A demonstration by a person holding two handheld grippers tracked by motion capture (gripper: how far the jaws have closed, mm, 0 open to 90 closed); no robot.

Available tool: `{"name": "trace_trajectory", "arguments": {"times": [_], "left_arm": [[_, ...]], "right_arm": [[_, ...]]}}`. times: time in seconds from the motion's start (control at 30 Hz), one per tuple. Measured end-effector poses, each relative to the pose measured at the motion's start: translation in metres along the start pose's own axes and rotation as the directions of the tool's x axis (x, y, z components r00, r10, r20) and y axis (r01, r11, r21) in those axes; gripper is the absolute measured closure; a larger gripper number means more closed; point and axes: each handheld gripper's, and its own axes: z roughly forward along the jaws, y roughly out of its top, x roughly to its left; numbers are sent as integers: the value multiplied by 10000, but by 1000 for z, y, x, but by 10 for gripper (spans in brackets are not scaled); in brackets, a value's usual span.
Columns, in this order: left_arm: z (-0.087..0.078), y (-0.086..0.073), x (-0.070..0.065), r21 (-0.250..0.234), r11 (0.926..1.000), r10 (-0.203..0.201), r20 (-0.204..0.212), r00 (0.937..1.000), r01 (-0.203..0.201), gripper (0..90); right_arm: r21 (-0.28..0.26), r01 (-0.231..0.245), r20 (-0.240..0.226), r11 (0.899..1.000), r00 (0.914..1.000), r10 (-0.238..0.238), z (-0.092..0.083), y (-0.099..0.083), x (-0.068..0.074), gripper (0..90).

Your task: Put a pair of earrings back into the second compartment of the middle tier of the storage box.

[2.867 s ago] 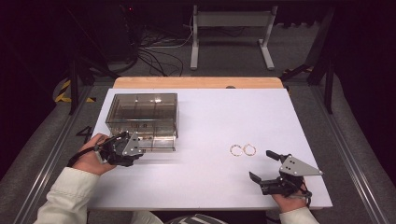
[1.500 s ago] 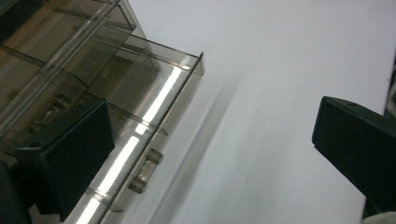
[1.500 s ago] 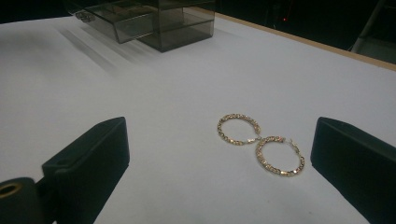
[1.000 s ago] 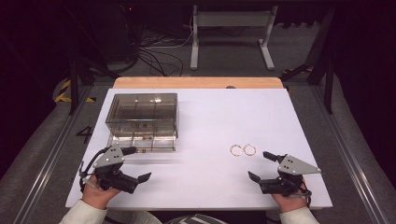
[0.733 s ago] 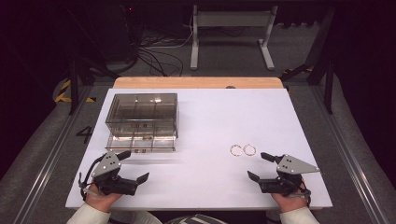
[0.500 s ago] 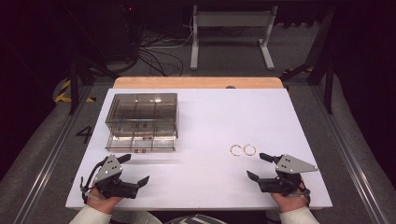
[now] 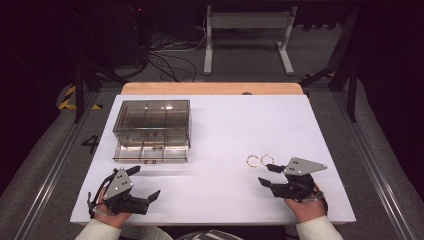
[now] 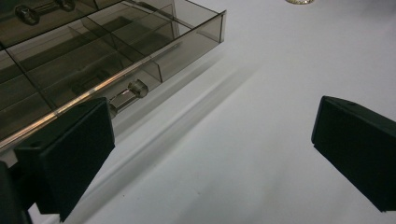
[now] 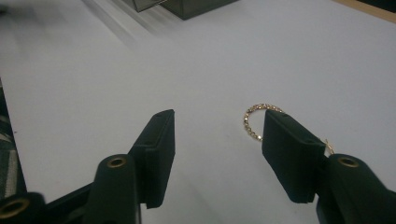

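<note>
Because the right gripper [image 7: 266,175], jaws half open and just closing on nothing, nears the two gold rings [image 7: 259,160], it may scatter them; the left gripper [image 7: 145,184] gapes wide.

White table top [image 7: 225,130], flat and matte, with a strip of bare wood [image 7: 210,88] along its far edge.

Smoked clear drawer box [image 7: 152,122]: stands on the top's left half, toward the far edge. Its lowest drawer [image 7: 150,152] is pulled out toward the person and is split into compartments.

Two gold hoop rings [image 7: 259,160]: lie flat, right of the box and nearer the person, side by side and close together.
</note>
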Motion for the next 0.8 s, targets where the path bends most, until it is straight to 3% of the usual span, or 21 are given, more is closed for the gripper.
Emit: {"name": "trace_trajectory", "arguments": {"times": [0.17, 0.37, 0.8], "left_arm": [[-1, -1, 0, -20, 10000, -27, -13, 10000, 27, 2], [-1, -1, 1, -37, 10000, -63, 7, 10000, 63, 2], [-1, -1, 1, -36, 10000, -90, 20, 10000, 90, 2]], "right_arm": [[667, -108, -134, 9977, 9998, 117, 13, 14, -5, 532], [1261, -395, 220, 9912, 9991, 370, 26, 27, -16, 594], [2637, -668, 853, 9623, 9953, 457, 62, 40, -42, 679]]}}
